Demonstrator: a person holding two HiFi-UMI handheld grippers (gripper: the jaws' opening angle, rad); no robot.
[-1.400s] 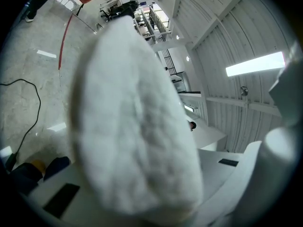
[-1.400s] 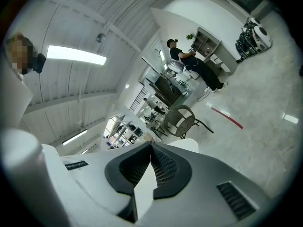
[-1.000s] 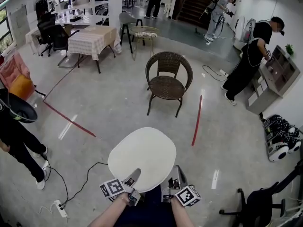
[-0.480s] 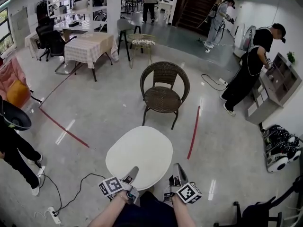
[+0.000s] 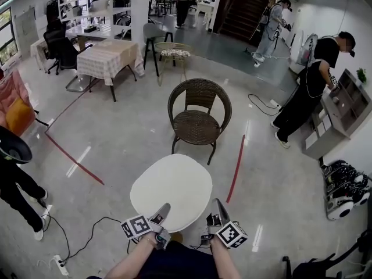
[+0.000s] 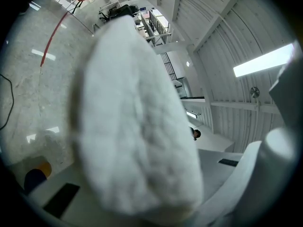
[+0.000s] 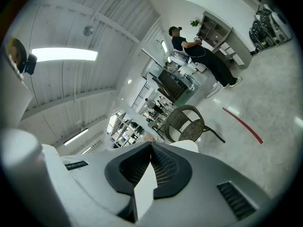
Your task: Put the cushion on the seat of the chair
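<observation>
The cushion [image 5: 171, 189], white and oval, is up off the floor, carried flat out ahead of both grippers. The left gripper [image 5: 162, 213] has the near edge, jaws clamped into the padding, and in the left gripper view the white stuffing [image 6: 137, 126] fills the gap between them. The right gripper [image 5: 217, 209] grips that same near edge further along. Its jaws are almost together, with only a thin white sliver of cushion [image 7: 144, 193] pinched between the dark pads. Straight ahead of both grippers, past the cushion's far edge and apart from it, stands the wicker chair [image 5: 197, 121]; the cushion is not yet on its seat. On the right gripper's side a red tape line [image 5: 235, 168] runs along the floor, and further out that way a person [image 5: 305, 86] in black leans at a shelf unit [image 5: 340, 106]. Beside the left gripper a black cable [image 5: 87, 237] trails over the floor, and far ahead on that side is a table with a checked cloth [image 5: 107, 56].
</observation>
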